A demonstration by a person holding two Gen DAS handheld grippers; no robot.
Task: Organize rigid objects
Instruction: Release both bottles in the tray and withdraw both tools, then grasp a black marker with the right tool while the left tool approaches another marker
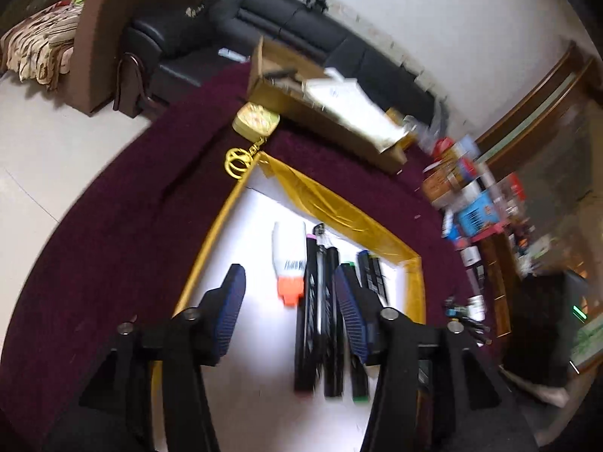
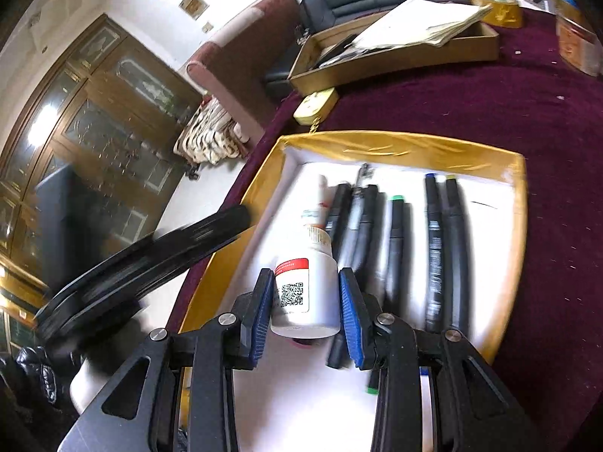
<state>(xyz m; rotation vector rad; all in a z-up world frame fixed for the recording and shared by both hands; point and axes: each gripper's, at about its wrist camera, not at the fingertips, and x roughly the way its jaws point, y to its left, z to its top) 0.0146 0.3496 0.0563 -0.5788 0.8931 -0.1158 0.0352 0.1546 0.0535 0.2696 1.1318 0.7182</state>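
The right gripper (image 2: pixel 306 303) clamps a white plastic bottle (image 2: pixel 306 293) over the gold-rimmed white tray (image 2: pixel 414 147), its cap end pointing away. The left gripper (image 1: pixel 290 293) gapes empty beside black markers (image 1: pixel 320 320) lying lengthwise.

The tray's (image 1: pixel 410 252) bare left half lies open; markers (image 1: pixel 331 324) crowd its right side.

Two handheld grippers share one build: the left gripper (image 1: pixel 290 312) and the right gripper (image 2: pixel 306 312) each carry matte black angular linkage arms, round silver pivot screws (image 2: pixel 227 318) and ribbed blue finger pads (image 1: pixel 230 309).
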